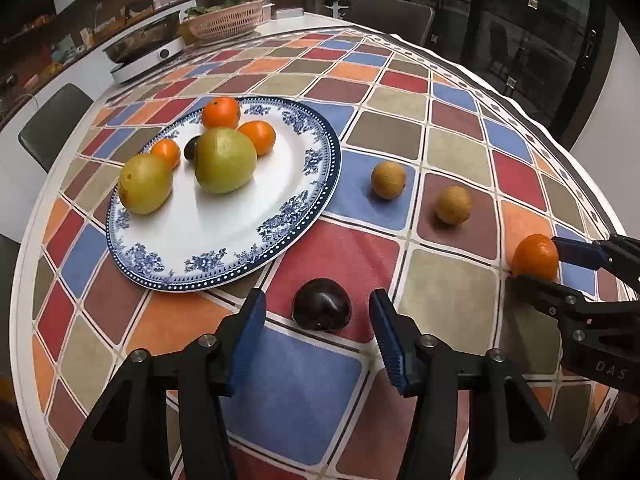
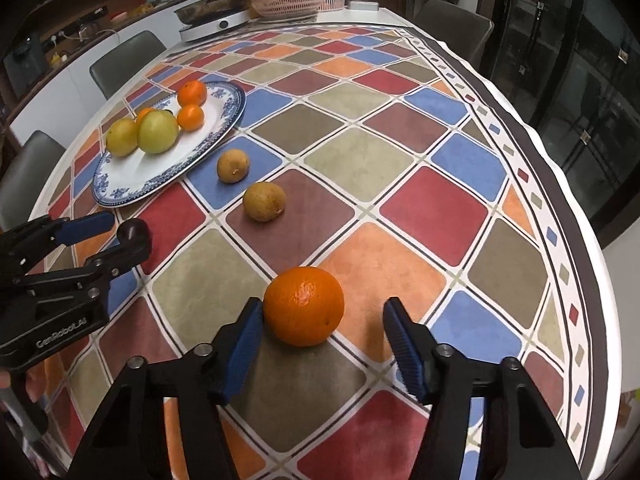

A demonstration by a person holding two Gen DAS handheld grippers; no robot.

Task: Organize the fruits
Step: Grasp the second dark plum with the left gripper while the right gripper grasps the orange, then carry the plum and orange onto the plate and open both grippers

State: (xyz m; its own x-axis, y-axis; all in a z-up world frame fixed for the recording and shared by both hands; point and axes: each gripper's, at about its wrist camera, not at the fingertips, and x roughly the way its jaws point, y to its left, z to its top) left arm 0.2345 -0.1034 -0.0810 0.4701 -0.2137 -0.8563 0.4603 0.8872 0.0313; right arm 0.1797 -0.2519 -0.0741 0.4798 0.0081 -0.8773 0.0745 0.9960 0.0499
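Observation:
A dark plum [image 1: 322,310] lies on the checked tablecloth between the blue pads of my left gripper [image 1: 318,304], which is open with a gap on each side of the fruit. My right gripper [image 2: 323,308] is open around an orange [image 2: 304,306]; its left pad touches the orange and its right pad stands clear. The blue-and-white plate [image 1: 224,232] holds two green-yellow fruits, three small oranges and a dark plum. Two brown round fruits [image 1: 388,180] [image 1: 453,205] lie on the cloth right of the plate.
An electric cooker [image 1: 144,50] and a pink basket [image 1: 228,20] stand at the table's far end. Grey chairs [image 1: 52,120] line the left side and the far end. The table's curved edge [image 2: 576,208] runs along the right, next to dark glass doors.

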